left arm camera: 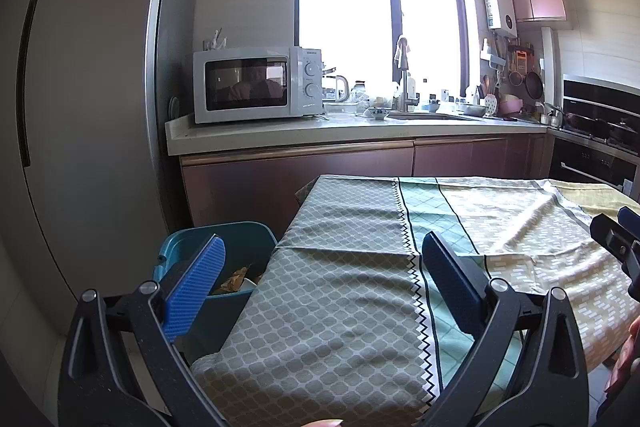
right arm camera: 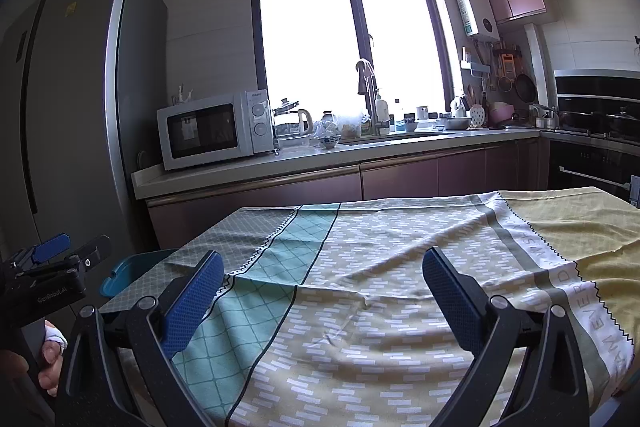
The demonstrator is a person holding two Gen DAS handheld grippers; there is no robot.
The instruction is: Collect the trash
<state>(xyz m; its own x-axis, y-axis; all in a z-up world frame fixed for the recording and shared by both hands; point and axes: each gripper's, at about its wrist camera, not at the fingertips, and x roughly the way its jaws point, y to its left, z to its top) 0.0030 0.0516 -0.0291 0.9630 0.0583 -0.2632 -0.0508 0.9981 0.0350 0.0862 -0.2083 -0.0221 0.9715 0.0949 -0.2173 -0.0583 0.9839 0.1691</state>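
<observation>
A teal bin (left arm camera: 244, 233) stands on the floor against the table's left side, with brown and white scraps (left arm camera: 238, 281) inside. My left gripper (left arm camera: 324, 267) is open over the near left part of the tablecloth (left arm camera: 344, 291), its left finger in front of the bin, nothing between the fingers. My right gripper (right arm camera: 322, 279) is open above the cloth's yellow middle (right arm camera: 380, 307), also holding nothing. In the right wrist view, the left gripper (right arm camera: 74, 251) and the bin's rim (right arm camera: 128, 269) show at far left. No loose trash shows on the cloth.
A tall grey fridge (left arm camera: 88, 107) stands left of the bin. Behind the table runs a counter (left arm camera: 320, 133) with a white microwave (left arm camera: 252, 85), a sink and dishes. An oven and stove (left arm camera: 600, 131) fill the right. A hand (right arm camera: 50, 367) holds the left gripper.
</observation>
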